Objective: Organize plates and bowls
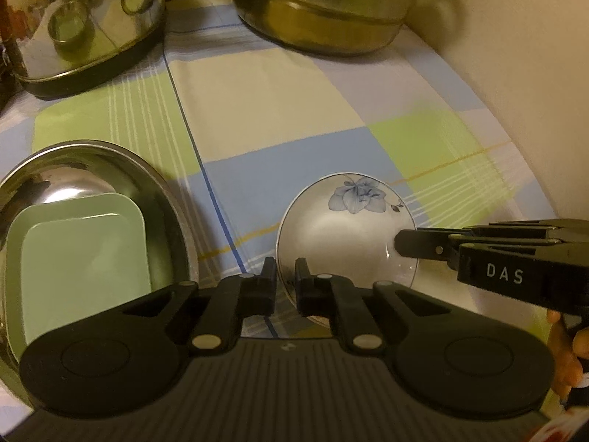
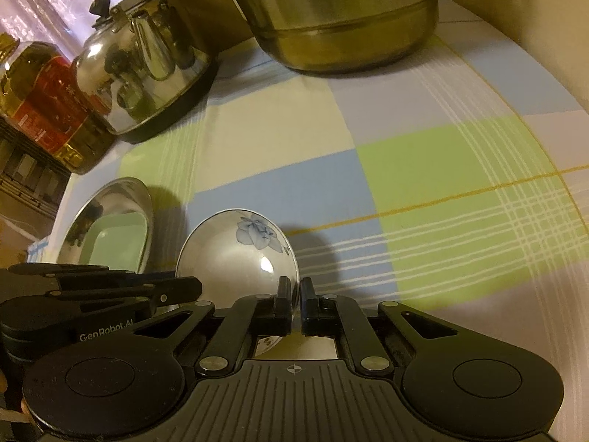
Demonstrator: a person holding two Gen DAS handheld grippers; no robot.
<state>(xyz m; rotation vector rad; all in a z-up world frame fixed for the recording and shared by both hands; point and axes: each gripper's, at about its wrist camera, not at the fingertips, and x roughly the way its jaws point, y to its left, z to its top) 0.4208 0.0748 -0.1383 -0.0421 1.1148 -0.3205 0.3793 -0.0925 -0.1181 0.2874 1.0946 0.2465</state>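
Both grippers' jaws nearly closed, pinching opposite rims of floral bowl [image 1: 346, 235].

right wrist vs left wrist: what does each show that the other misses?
Only the right wrist view: a golden oil bottle with a red label at far left, and the kettle's black lid knob.

Only the left wrist view: fingers of the person's hand behind the right gripper.

Both: the white ceramic bowl with a blue flower, pinched at its rim by the left gripper and the right gripper, the steel basin holding a pale green square plate, the shiny steel kettle, the large steel pot, and the checked tablecloth.
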